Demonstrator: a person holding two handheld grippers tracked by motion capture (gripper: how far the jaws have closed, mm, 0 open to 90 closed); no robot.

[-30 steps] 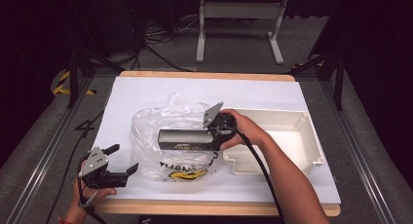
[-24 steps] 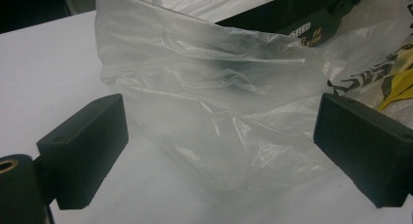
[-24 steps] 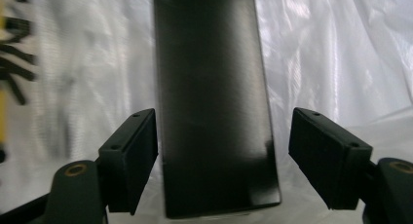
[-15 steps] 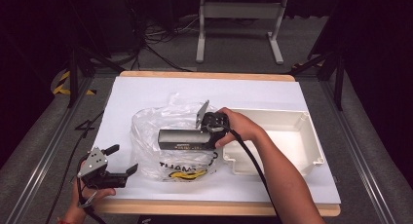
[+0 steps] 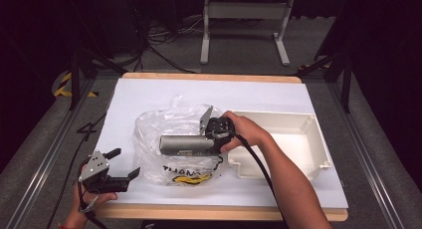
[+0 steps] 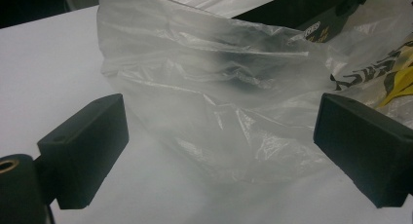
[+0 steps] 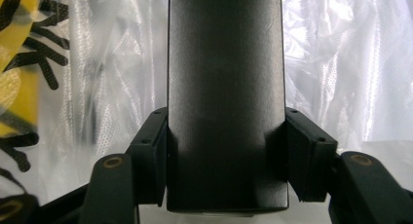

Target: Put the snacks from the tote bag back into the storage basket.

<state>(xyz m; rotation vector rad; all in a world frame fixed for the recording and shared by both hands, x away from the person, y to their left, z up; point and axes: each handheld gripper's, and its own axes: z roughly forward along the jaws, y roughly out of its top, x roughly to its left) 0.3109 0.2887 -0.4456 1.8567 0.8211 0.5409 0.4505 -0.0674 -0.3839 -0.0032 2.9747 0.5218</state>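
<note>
A long dark grey box [image 5: 186,145] lies level over a clear plastic bag [image 5: 169,124] with black and yellow print, in the middle of the table. My right gripper [image 5: 212,143] is shut on the box's right end. In the right gripper view the box [image 7: 225,78] sits clamped between both pads [image 7: 153,156], with bag film behind it. My left gripper [image 5: 124,163] stands open at the front left, just beside the bag's left edge. In the left gripper view the bag [image 6: 229,97] bulges between the wide-apart jaws of my left gripper [image 6: 221,151], untouched, and the box [image 6: 302,17] shows behind it.
A white tray [image 5: 318,149] sits at the right, touching the bag's side, and my right forearm crosses its near corner. White paper [image 5: 149,94] covers the table top. A metal stand's legs [image 5: 244,35] rest on the floor beyond the far edge.
The right hand has rolled slightly with the box, which stays over the bag. The left gripper has barely moved.
</note>
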